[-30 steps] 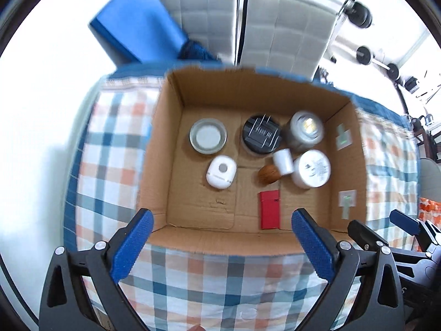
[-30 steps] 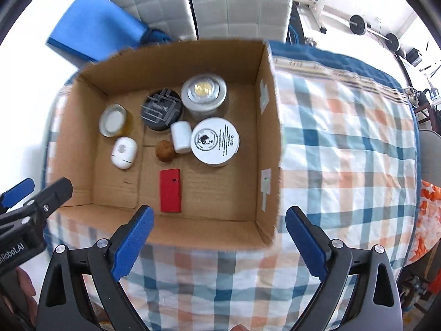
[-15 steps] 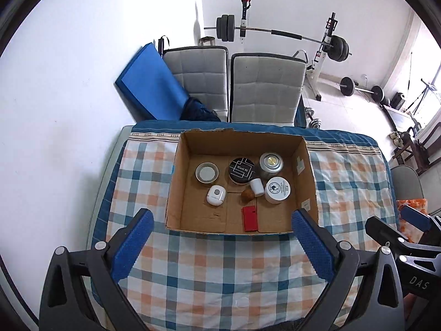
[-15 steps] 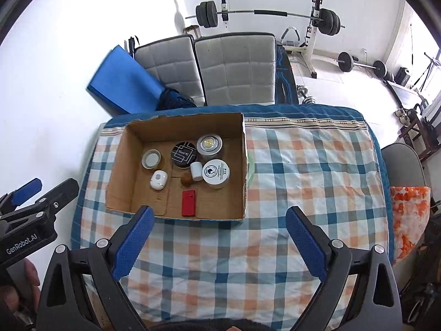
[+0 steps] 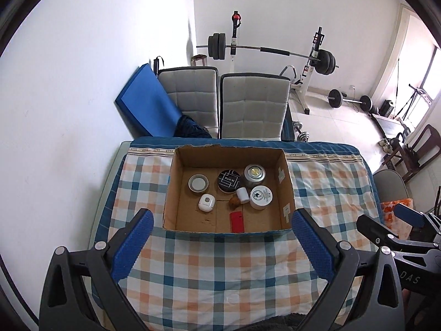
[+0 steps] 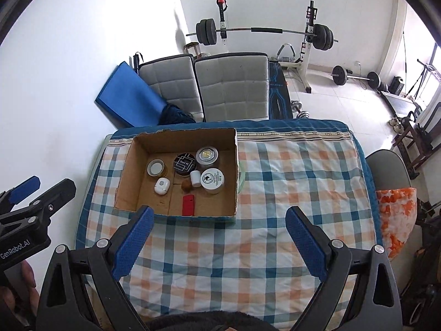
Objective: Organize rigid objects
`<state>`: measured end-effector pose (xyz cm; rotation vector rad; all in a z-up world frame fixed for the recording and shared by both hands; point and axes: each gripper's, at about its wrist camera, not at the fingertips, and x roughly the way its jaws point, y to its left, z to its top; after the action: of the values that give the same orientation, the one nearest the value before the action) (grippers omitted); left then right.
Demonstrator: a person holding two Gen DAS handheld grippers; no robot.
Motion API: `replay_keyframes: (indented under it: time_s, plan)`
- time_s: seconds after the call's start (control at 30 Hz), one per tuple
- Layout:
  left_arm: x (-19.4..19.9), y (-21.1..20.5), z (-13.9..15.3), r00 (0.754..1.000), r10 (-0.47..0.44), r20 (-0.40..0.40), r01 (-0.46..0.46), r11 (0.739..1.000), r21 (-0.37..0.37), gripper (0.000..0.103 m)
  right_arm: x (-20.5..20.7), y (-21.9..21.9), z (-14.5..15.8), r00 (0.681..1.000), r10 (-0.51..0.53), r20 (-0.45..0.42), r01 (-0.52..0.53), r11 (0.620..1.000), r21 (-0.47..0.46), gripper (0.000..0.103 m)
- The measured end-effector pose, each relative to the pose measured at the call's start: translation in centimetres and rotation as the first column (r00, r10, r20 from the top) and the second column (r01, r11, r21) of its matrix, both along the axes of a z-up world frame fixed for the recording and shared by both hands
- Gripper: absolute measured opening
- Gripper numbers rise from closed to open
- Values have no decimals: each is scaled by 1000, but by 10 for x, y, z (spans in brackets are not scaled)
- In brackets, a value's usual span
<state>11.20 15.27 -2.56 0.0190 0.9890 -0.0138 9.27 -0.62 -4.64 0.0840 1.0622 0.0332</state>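
1. My left gripper [image 5: 222, 222] hangs high above the near part of the counter, tipped down toward the cardboard box [image 5: 168, 193]; its jaws are spread wide with nothing between them.
2. My right gripper [image 6: 219, 220] is held at a like height beside it, over the checked cloth [image 6: 289, 187], jaws spread wide and holding nothing.
3. All the rigid pieces lie inside the box: a red flat case [image 5: 237, 221] near the front wall, a white rounded gadget [image 5: 206, 203], a brown nut-like lump [image 5: 234, 203] touching a small white cap [image 5: 242, 194], and a white-lidded jar [image 5: 261, 197].
4. Along the back sit a silver-lidded jar [image 5: 198, 183], a black tin [image 5: 228, 180] and a metal tin with a gold centre [image 5: 254, 175], close together.
5. The box sits toward the left and far side of the counter; the cloth to its right and in front is bare.
6. Two grey padded chairs [image 5: 253, 104] and a blue mat [image 5: 148, 107] stand behind the far edge, a barbell rack [image 5: 273, 51] beyond them.
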Motion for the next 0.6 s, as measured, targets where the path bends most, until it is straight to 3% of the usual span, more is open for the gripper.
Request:
replay_keyframes:
  time_s: [0.6]
  plan:
    - [-20,4,8,1000,14,27,-14,1000,1,103,-18,11,23,997,-30,74,36,997,-75,98]
